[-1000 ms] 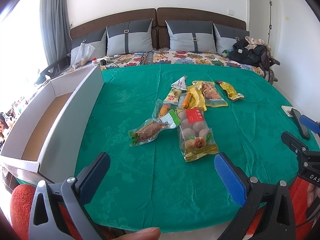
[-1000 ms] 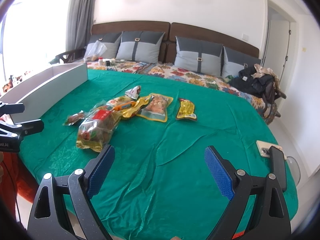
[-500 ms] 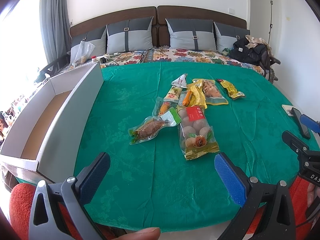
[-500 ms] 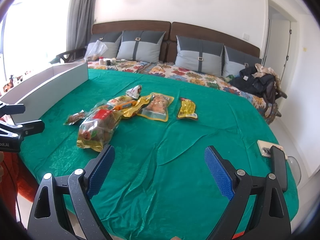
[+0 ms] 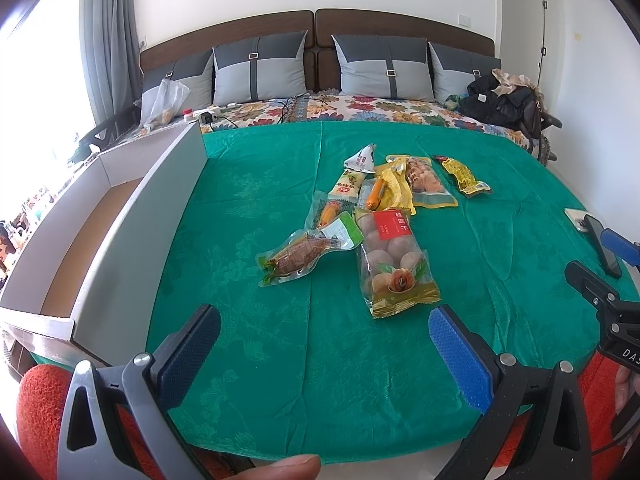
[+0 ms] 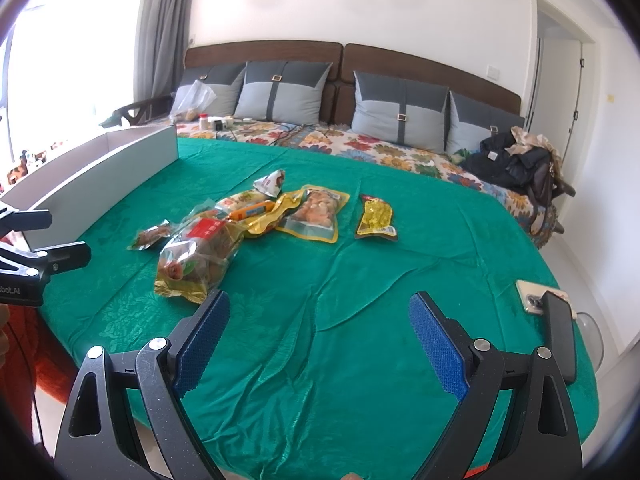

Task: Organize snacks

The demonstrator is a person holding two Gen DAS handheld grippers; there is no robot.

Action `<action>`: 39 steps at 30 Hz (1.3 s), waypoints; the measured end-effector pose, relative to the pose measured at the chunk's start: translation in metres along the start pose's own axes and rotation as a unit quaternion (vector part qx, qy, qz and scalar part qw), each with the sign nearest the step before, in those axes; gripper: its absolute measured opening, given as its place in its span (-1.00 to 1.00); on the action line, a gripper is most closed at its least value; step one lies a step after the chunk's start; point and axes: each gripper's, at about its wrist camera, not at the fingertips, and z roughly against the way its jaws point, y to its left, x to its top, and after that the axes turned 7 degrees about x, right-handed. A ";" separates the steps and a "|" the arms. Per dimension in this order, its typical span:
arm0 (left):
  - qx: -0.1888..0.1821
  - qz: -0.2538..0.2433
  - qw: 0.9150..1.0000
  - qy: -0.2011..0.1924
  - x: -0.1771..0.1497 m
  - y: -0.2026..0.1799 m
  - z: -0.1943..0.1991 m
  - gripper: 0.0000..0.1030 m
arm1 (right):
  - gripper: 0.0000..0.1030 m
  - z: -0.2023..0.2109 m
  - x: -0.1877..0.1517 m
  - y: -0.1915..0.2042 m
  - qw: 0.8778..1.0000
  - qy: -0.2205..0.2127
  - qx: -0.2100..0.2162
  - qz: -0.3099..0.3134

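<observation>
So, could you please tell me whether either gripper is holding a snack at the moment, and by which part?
Nothing is held: the left gripper and right gripper are both open above the green cloth.

This is a bedroom in a home, as shown by the wide bed [image 5: 320, 360] with a green cover, the brown padded headboard [image 6: 420, 60], the grey pillows [image 5: 260, 68] leaning on it, the flowered sheet [image 6: 360, 148], the grey curtain [image 5: 112, 32] by the bright window and the doorway [image 6: 560, 60].
</observation>
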 end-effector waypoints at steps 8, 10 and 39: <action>0.000 0.001 1.000 0.001 -0.001 0.001 -0.002 1.00 | 0.81 -0.001 0.000 0.002 1.000 0.001 0.000 0.000; 0.000 0.002 1.000 0.002 -0.002 0.001 -0.003 1.00 | 0.81 -0.001 0.000 0.002 1.000 0.001 0.000 0.000; -0.003 0.012 1.000 0.012 0.000 0.006 -0.005 0.99 | 0.81 -0.003 -0.001 0.004 1.000 0.001 0.001 0.000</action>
